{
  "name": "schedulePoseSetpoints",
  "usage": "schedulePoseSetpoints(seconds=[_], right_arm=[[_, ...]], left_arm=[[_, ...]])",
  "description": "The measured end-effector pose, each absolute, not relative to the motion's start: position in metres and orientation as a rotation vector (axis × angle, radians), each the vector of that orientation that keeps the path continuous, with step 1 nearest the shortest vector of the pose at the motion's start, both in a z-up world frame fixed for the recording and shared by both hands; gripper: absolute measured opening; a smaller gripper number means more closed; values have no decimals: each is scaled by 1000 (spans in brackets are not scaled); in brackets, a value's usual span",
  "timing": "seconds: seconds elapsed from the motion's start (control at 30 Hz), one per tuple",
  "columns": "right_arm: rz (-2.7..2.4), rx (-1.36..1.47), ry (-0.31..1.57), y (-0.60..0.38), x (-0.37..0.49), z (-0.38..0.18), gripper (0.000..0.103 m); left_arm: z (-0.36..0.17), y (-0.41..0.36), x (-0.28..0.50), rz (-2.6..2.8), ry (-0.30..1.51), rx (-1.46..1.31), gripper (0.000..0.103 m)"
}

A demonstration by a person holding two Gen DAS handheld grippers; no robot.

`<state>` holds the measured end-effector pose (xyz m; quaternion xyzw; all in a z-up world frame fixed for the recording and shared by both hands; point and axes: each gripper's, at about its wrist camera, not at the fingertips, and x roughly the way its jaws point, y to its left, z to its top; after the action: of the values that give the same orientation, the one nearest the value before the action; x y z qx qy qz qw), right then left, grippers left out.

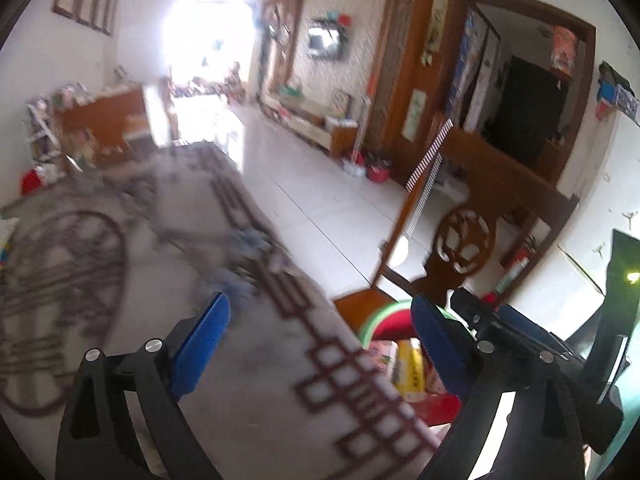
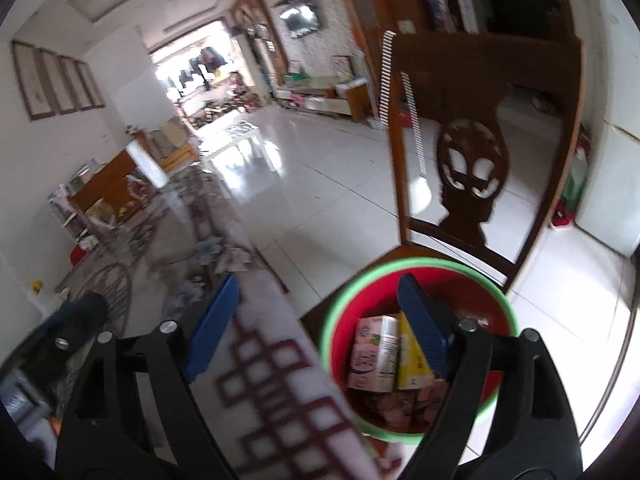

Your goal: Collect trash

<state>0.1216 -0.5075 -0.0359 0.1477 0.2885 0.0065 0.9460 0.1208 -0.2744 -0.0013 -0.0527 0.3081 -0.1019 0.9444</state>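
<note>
Trash [image 2: 224, 258], crumpled paper scraps, lies on the patterned table [image 2: 280, 412] at eleven o'clock from my right gripper [image 2: 320, 322]; it looks light, soft and crushable, so I judge a pinch across a wad's middle best. Both my tools stand wide open and empty, the left gripper [image 1: 320, 336] too. The right view shows cartons [image 2: 378, 354] inside the red basin [image 2: 496, 300] on the chair [image 2: 472, 184]; the left view mostly hides them.
</note>
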Motion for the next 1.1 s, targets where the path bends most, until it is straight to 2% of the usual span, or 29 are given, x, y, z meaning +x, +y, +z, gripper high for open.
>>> schedulePoseSetpoints(seconds=[0.2,0.3,0.43,1.1], right_arm=[[146,261,542,-464,112,-22,91],[194,242,521,-446,104,-17,93],[240,251,495,-433,94,-11,96],[269,247,487,-424,73,-9,98]], left_arm=[[25,-221,77,-112,529,-141,89],[32,-204,61,-78,503,-146,95],[40,-186,37,-31,460,-146,95],[41,-169,8,-4,443,-128,95]])
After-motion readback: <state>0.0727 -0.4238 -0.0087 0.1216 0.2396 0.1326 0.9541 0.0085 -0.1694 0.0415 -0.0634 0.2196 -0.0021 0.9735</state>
